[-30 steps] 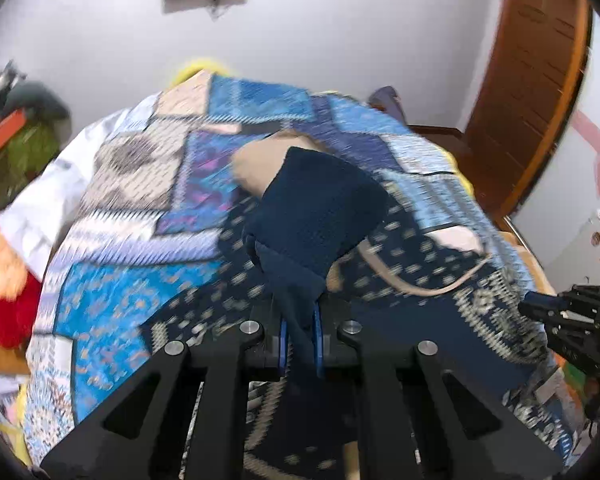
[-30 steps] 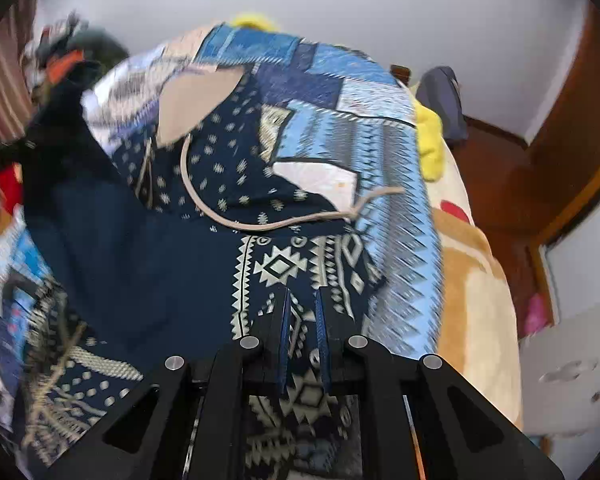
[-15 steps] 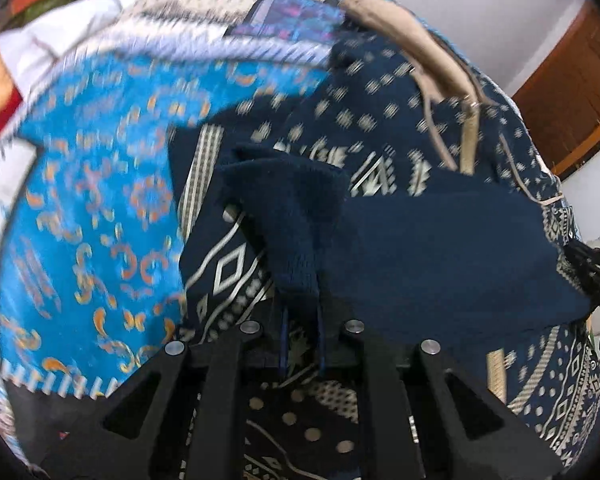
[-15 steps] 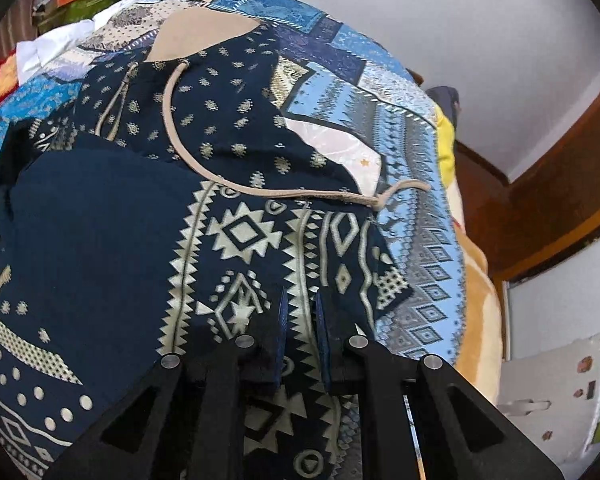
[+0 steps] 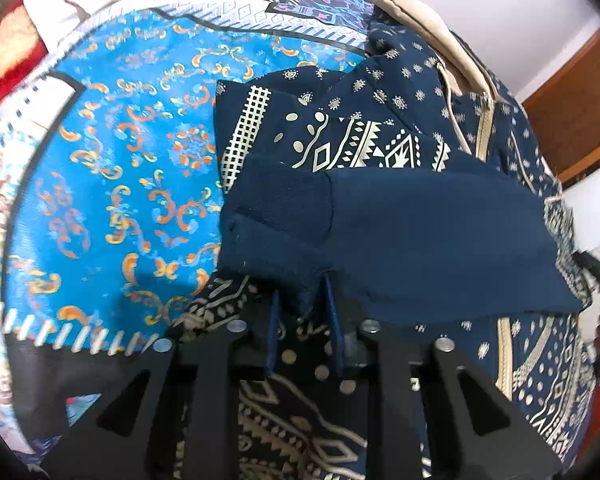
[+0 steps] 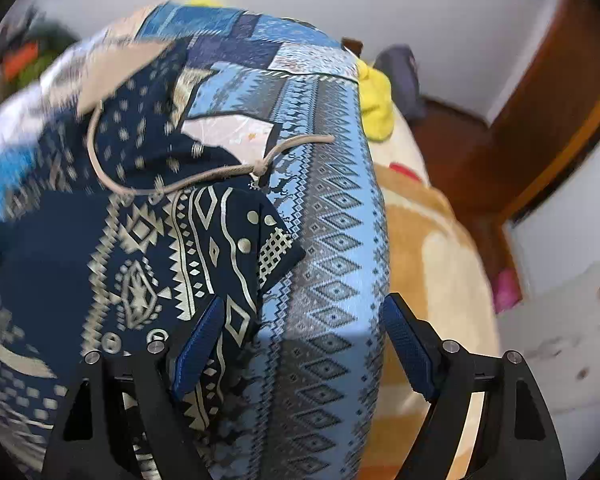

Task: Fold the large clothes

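- No brand, label or readable writing is seen on any surface in either view.
- The navy garment with cream geometric print point(image 5: 364, 148) is spread on the blue patchwork bedspread point(image 5: 112, 184); a plain navy folded-over flap point(image 5: 420, 240) lies across its middle in the left wrist view.
- The left gripper point(image 5: 302, 312) is seen with its jaws opening; a corner of the plain navy flap sits between the blue pads, and the near pad stands slightly clear of the cloth.
- The right gripper point(image 6: 300, 344) is seen with its jaws opening wide; the printed hem of the garment lies beside the left pad at 9 o'clock, and only bedspread is seen between the pads.
- A beige drawstring cord point(image 6: 204, 176) is laid across the garment toward 1 o'clock in the right wrist view.
- The garment's corner at 3 o'clock ends near the bedspread's edge, beyond which an orange and cream blanket point(image 6: 428, 248) is seen.
- Open bedspread is left at 9 o'clock of the garment in the left wrist view.
- A brown wooden door point(image 6: 552, 92) is seen at 2 o'clock.
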`<control>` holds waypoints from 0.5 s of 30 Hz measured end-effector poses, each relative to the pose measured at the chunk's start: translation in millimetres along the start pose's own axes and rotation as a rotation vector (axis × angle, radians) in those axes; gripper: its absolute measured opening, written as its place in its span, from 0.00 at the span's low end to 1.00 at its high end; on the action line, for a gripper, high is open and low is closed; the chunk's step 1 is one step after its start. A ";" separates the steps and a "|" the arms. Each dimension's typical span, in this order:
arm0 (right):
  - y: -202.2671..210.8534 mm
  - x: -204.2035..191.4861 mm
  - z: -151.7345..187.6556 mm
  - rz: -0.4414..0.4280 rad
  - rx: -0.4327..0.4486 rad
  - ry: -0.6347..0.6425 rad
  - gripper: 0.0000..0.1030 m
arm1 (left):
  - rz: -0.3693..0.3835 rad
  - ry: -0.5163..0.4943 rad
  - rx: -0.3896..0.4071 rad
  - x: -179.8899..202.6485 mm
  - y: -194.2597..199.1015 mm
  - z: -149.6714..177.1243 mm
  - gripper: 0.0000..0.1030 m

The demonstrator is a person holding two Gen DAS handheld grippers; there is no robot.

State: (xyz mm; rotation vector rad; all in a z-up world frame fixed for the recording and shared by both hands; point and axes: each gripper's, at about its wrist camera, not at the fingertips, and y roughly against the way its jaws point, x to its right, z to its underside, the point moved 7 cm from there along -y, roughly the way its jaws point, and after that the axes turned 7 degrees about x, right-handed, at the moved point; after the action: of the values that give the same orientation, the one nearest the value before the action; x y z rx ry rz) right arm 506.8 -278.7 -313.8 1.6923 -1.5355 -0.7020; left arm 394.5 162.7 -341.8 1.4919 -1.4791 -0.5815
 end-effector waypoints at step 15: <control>62.8 -56.1 -66.9 -0.311 0.084 -0.042 0.88 | -0.172 -0.251 0.162 27.6 90.5 -63.2 0.80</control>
State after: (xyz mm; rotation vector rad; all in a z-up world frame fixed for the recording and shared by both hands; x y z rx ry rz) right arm 515.6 -213.9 -228.4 2.0169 -1.3590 -0.8455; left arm 406.1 167.7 -228.8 1.7340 -1.6303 -0.7920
